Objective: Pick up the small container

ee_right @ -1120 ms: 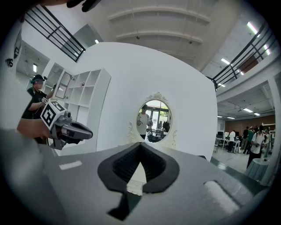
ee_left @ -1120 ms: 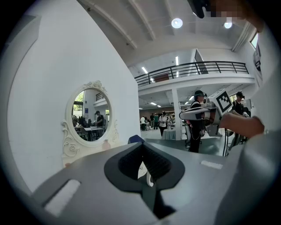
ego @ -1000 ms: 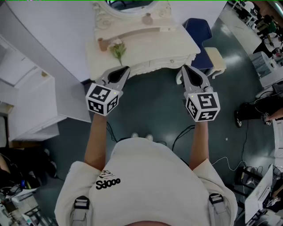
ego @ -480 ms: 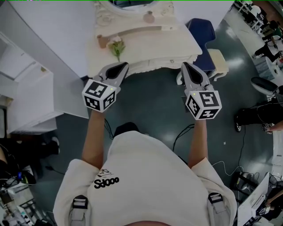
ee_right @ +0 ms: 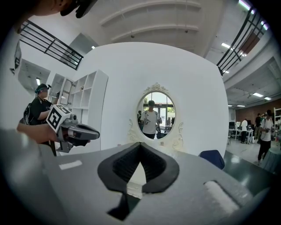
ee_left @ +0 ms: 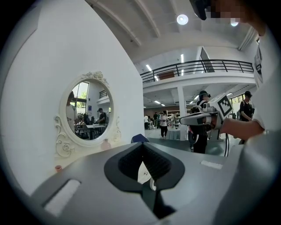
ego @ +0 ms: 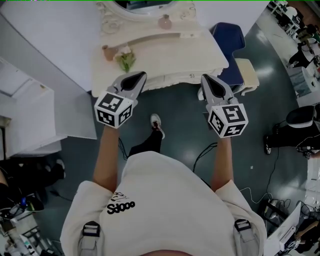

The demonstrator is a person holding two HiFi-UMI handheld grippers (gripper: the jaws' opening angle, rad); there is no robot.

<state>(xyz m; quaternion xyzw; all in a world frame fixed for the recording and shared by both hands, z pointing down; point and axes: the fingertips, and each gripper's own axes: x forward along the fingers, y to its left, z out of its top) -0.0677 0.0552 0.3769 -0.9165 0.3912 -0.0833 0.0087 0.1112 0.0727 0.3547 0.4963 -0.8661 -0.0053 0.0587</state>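
A white vanity table (ego: 195,50) stands ahead of me. On it, near the mirror (ego: 145,6), sits a small pinkish jar (ego: 165,22), also visible as the jar (ee_left: 105,144) in the left gripper view. A small terracotta cup (ego: 105,52) and a flower sprig (ego: 125,60) lie at the table's left end. My left gripper (ego: 139,75) hovers at the table's front edge, shut and empty, its tips (ee_left: 141,146) meeting. My right gripper (ego: 205,78) is level with it to the right, jaws (ee_right: 140,145) shut on nothing. Both are well short of the jar.
A blue chair (ego: 227,36) and a cream stool (ego: 247,67) stand right of the table. White shelving (ego: 27,107) is at the left. Cables (ego: 202,152) run over the dark floor, where my shoe (ego: 156,123) shows. People stand at the far right.
I have stepped toward the table; a shoe now shows between the grippers. Both grippers sit slightly nearer the table's front edge and stay shut.
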